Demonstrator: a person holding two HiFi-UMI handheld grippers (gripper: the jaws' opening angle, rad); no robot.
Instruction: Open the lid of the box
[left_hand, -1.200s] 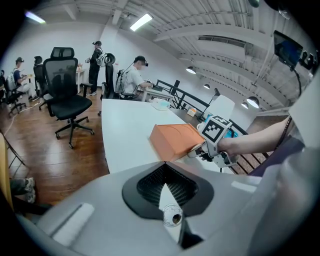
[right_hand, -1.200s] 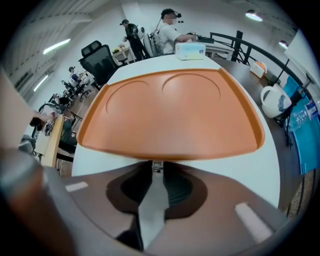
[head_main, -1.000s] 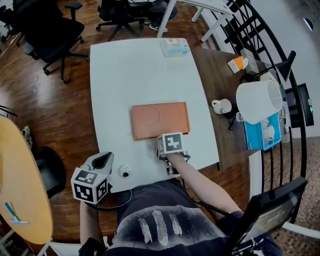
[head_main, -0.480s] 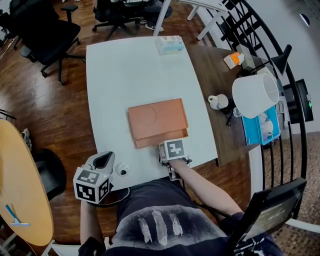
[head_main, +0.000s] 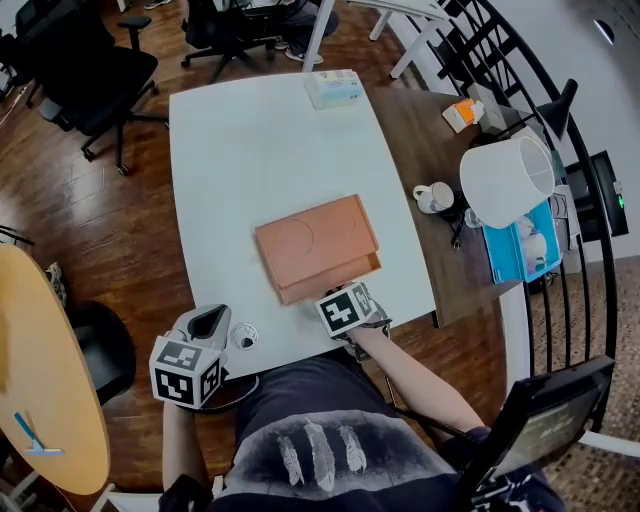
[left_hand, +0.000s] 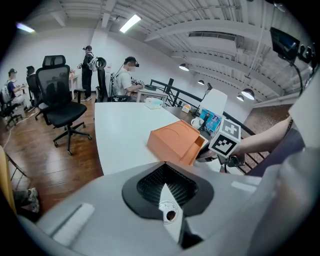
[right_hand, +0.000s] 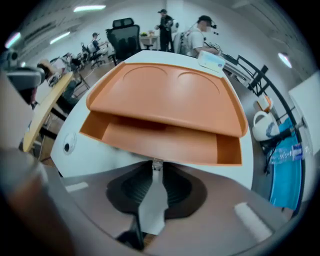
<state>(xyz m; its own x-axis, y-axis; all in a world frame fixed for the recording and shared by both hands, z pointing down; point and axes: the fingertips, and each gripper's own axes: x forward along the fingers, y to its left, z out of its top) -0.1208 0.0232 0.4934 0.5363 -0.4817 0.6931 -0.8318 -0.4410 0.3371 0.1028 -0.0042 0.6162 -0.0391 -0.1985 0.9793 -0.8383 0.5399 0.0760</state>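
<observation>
At the near left corner of the white table (head_main: 230, 150), the left gripper (head_main: 203, 330) is being held idle, its jaws together on nothing, well apart from the orange box (head_main: 315, 245) lying at the table's middle. The box's lid (right_hand: 160, 92) is being propped open along its near edge by the right gripper (right_hand: 157, 167), whose jaws are closed together, with the tip set against that edge rather than clamped on it. Since the base is not being pinned, the box may be pushed farther away, or the lid may slip off the tip and drop shut.
</observation>
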